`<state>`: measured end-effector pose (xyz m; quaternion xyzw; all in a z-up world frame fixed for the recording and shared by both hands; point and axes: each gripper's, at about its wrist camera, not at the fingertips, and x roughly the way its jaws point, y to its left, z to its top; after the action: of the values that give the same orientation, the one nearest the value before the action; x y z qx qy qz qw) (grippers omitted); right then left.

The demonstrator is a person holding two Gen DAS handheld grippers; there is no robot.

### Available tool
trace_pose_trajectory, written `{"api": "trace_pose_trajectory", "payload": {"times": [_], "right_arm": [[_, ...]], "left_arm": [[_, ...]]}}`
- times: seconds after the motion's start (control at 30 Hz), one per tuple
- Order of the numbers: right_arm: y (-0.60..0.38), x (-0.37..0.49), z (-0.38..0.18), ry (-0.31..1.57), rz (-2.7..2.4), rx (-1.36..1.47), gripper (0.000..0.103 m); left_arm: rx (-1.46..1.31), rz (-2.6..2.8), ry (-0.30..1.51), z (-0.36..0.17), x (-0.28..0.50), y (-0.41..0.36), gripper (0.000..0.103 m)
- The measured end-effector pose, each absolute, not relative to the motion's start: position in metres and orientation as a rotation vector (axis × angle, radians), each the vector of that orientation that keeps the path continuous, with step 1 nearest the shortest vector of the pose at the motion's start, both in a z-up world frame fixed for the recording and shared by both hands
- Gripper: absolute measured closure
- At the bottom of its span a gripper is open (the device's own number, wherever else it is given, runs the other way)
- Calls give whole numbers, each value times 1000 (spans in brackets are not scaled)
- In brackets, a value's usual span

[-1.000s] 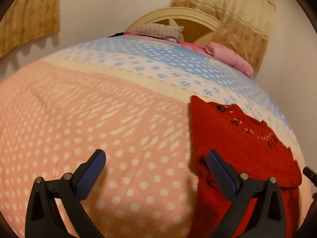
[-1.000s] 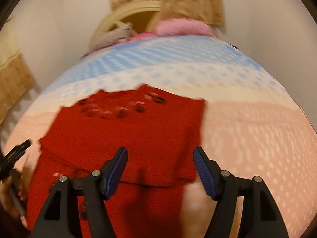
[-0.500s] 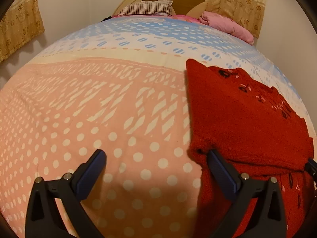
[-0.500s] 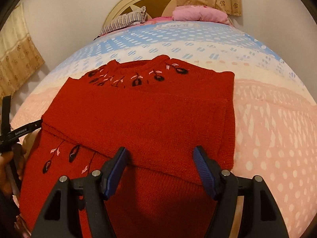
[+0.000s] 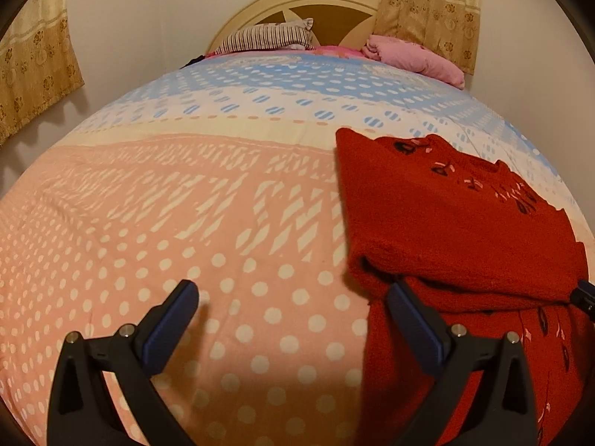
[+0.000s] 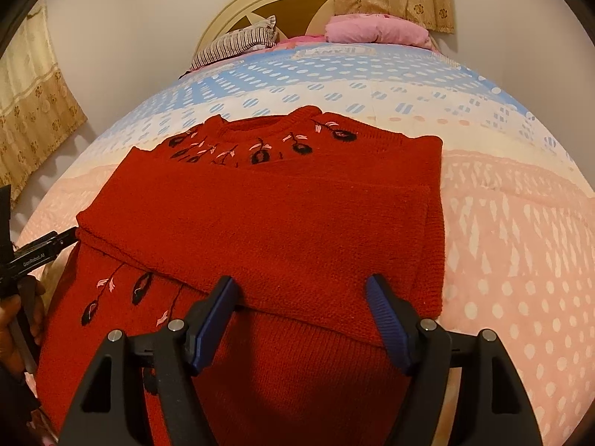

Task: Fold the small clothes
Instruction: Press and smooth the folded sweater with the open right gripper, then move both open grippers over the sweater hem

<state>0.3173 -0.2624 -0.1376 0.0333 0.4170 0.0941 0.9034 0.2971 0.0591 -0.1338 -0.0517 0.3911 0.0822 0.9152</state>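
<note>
A red knit sweater [image 6: 282, 223] with dark embroidered flowers at the collar lies flat on the bed, its sleeves folded across the chest. In the left wrist view the sweater [image 5: 457, 223] lies at the right. My right gripper [image 6: 301, 319] is open and empty, hovering over the sweater's lower body below the folded sleeve edge. My left gripper [image 5: 293, 319] is open and empty over the pink bedspread, its right finger [image 5: 412, 323] at the sweater's left edge. The left gripper's body also shows at the left edge of the right wrist view [image 6: 33, 256].
The bed is covered by a dotted bedspread [image 5: 167, 223], pink near me, blue farther. A striped pillow [image 5: 267, 37] and a pink pillow [image 5: 412, 55] lie at the cream headboard [image 5: 297, 3]. Curtains hang on both sides.
Both grippers have pulled back and steadied; the sweater sits slightly farther and more centred in the right wrist view. Both grippers stay open. The sweater's fold is unchanged.
</note>
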Motion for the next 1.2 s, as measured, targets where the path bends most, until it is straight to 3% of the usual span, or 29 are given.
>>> {"api": "trace_pose_trajectory", "payload": {"times": [1.2], "right_arm": [[-249,218,-116,856,260,138,27]], "left_arm": [[-6,-61,750,-94,189,19,0]]}}
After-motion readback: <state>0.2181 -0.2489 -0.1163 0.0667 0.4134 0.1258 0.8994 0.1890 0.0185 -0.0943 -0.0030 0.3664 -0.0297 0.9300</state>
